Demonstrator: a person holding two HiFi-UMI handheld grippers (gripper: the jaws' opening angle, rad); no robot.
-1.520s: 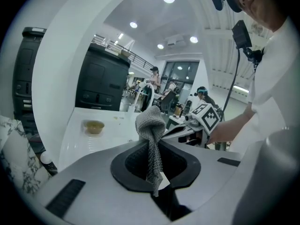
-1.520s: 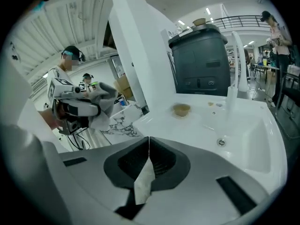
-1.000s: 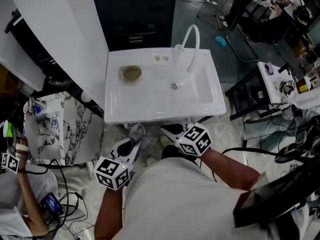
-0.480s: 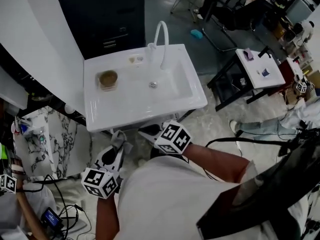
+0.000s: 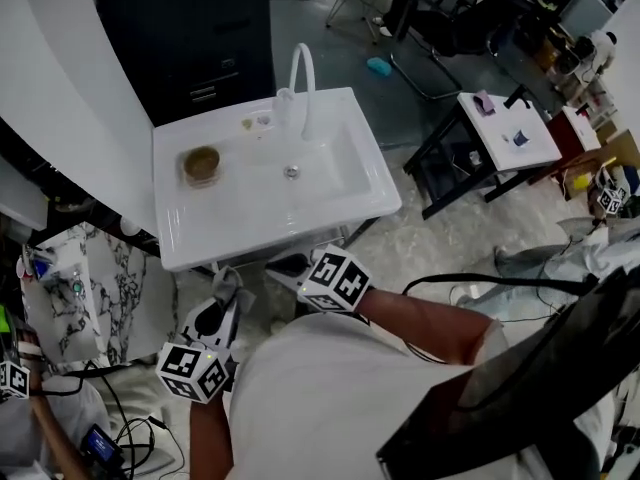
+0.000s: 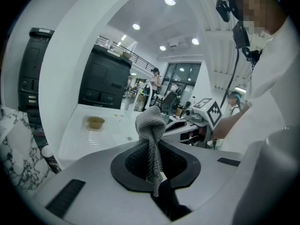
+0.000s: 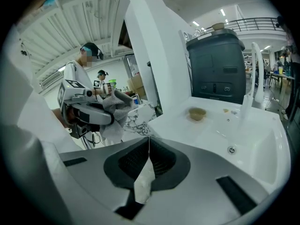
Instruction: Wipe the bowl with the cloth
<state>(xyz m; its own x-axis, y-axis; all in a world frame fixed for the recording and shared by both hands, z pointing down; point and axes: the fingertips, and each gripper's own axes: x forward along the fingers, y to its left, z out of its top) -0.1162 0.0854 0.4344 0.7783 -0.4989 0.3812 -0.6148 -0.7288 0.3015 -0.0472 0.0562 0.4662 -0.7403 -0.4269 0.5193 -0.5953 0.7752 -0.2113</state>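
Noting your left gripper clamped on the limp, light cloth and right gripper shut empty, judge the bowl hard, probably slippery: brace its rim.

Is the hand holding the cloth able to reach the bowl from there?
Probably yes, with a forward stretch. The left gripper, shut on the cloth, is just short of the sink, and the bowl sits back left on its bare top with nothing between.
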